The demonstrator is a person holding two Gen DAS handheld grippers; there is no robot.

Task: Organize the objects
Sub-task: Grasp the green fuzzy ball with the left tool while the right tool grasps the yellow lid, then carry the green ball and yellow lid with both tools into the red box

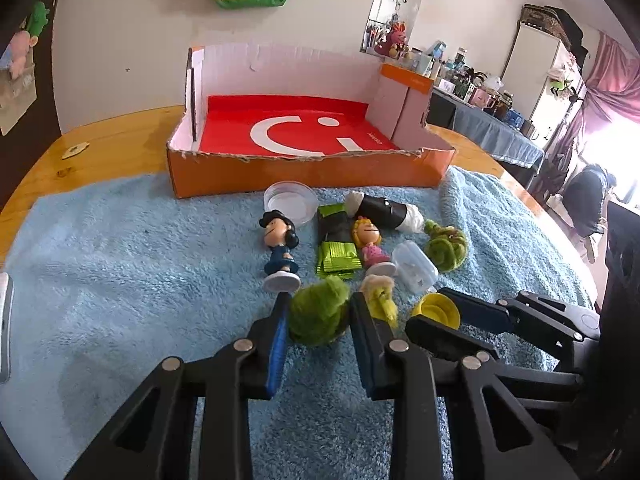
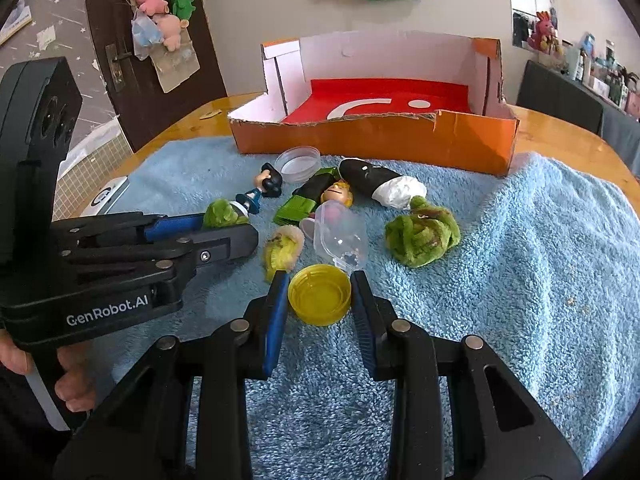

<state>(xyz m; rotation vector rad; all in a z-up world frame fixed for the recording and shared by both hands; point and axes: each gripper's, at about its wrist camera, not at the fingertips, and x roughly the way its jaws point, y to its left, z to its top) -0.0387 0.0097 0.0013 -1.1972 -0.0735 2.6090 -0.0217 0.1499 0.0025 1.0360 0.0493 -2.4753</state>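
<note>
On the blue towel (image 1: 120, 260), my left gripper (image 1: 319, 304) is shut on a green fuzzy ball (image 1: 318, 316), with both pads against its sides. Beside it, my right gripper (image 2: 320, 280) is shut on a yellow bottle cap (image 2: 320, 294) that rests on the towel. Just beyond lie a dark-haired figurine in blue (image 1: 280, 248), a blond figurine in pink (image 1: 370, 244), a green packet (image 1: 336, 248), a black-and-white roll (image 1: 384, 212), a clear capsule (image 1: 414, 266), a yellowish fuzzy piece (image 2: 282, 250) and a green fuzzy tangle (image 2: 422, 236). The orange box (image 1: 304, 176) behind them holds only its red liner.
A clear round dish (image 1: 290, 200) lies against the box's front wall. The wooden table (image 1: 112, 136) shows around the towel. A white device (image 2: 106, 196) sits at the towel's left edge. A hand (image 2: 76, 384) holds the left gripper's handle.
</note>
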